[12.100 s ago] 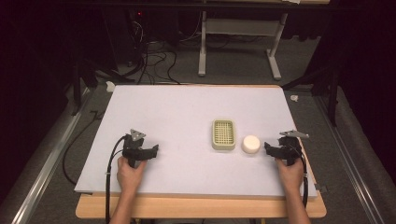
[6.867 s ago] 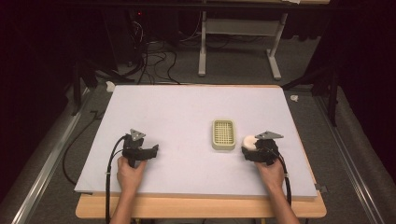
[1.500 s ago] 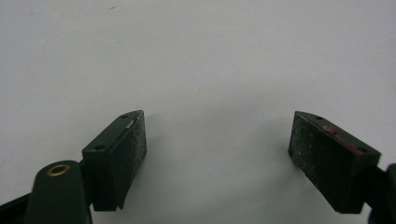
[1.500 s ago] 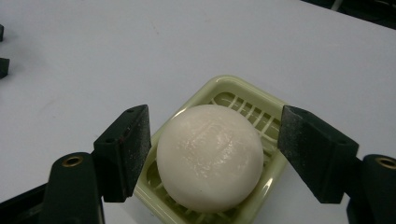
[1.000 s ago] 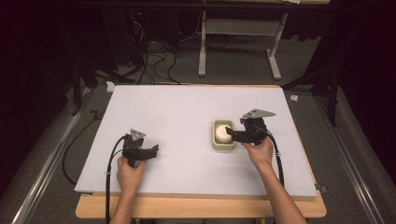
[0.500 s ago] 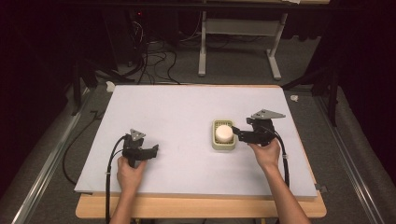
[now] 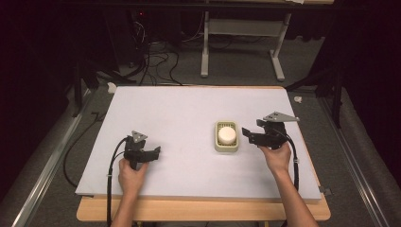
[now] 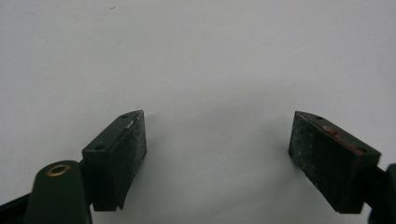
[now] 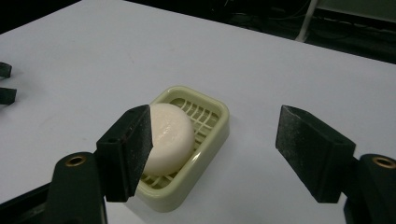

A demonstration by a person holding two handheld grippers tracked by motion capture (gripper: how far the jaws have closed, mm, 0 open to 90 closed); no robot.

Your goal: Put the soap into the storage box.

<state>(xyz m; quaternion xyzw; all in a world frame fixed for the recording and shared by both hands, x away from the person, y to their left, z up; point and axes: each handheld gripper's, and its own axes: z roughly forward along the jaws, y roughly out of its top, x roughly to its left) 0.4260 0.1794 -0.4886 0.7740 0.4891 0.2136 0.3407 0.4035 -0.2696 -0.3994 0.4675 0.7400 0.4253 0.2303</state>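
A round white soap bar (image 7: 227,134) lies in a pale green slotted soap dish (image 7: 226,148) right of the table's middle. My right gripper (image 7: 246,135) hovers just right of the dish, pointing left at it, open and holding nothing. In the right gripper view the soap (image 9: 170,137) sits in the dish (image 9: 212,135) ahead of the jaws, partly behind my left finger (image 9: 128,149); the right gripper (image 9: 215,119) is clear of both. My left gripper (image 7: 157,152) rests on the table at the near left, and its jaws (image 8: 217,121) stand open over bare white surface.
The white board (image 7: 189,109) lies on a wooden table (image 7: 203,213). A cable (image 7: 111,175) trails from the left gripper toward the front edge. The left gripper's tips (image 9: 5,84) show at the far left of the right gripper view. Dark floor and a desk frame (image 7: 241,42) lie beyond.
My right gripper has drawn back to the right, away from the dish, leaving the soap lying in it. The left gripper has not moved.
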